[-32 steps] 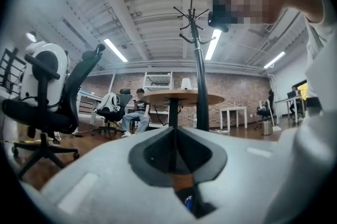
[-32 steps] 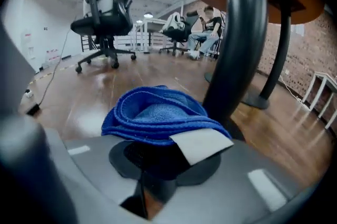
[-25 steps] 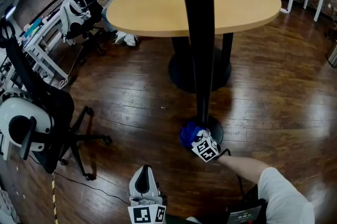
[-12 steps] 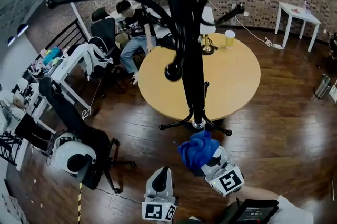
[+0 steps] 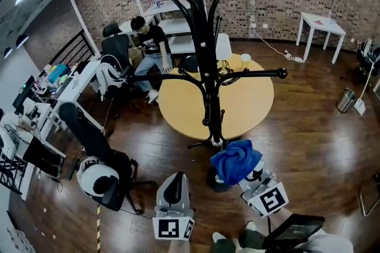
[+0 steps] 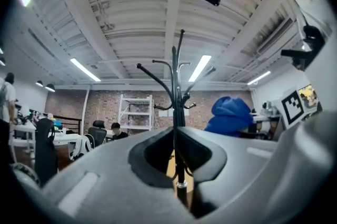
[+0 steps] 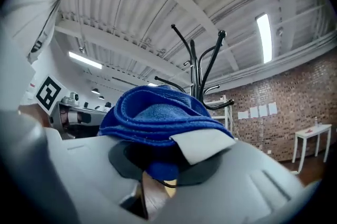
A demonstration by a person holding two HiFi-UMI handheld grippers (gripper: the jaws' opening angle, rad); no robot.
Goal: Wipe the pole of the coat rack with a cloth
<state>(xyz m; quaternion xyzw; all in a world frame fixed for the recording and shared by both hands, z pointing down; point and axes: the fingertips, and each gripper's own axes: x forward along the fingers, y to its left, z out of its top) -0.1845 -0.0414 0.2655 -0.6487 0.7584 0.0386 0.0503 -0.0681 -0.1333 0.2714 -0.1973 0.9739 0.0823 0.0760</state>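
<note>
— Right tongs (image 5: 254,177): what's in them?
— They're clenched on the blue cloth (image 5: 236,160), which is bunched over their tips. It's at 5 o'clock from the coat rack's foot, clear of the pole (image 5: 205,85).
— And the left tongs (image 5: 173,182)?
— Closed on nothing, at the cloth's 8 o'clock. The round bench (image 5: 249,103) stands beyond the rack at 12 o'clock.

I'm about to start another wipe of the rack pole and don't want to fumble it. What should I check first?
1. Is the blue cloth clamped in the right gripper: ok.
2. Is the cloth touching the pole: not ok, it is held apart, low down.
3. Is the left gripper clear of the pole: ok, low, jaws together, empty.
4. Are the rack arms out of the wiping path: not ok, they branch off mid-pole.
5. Does the pole stand firm: cannot tell.
</note>
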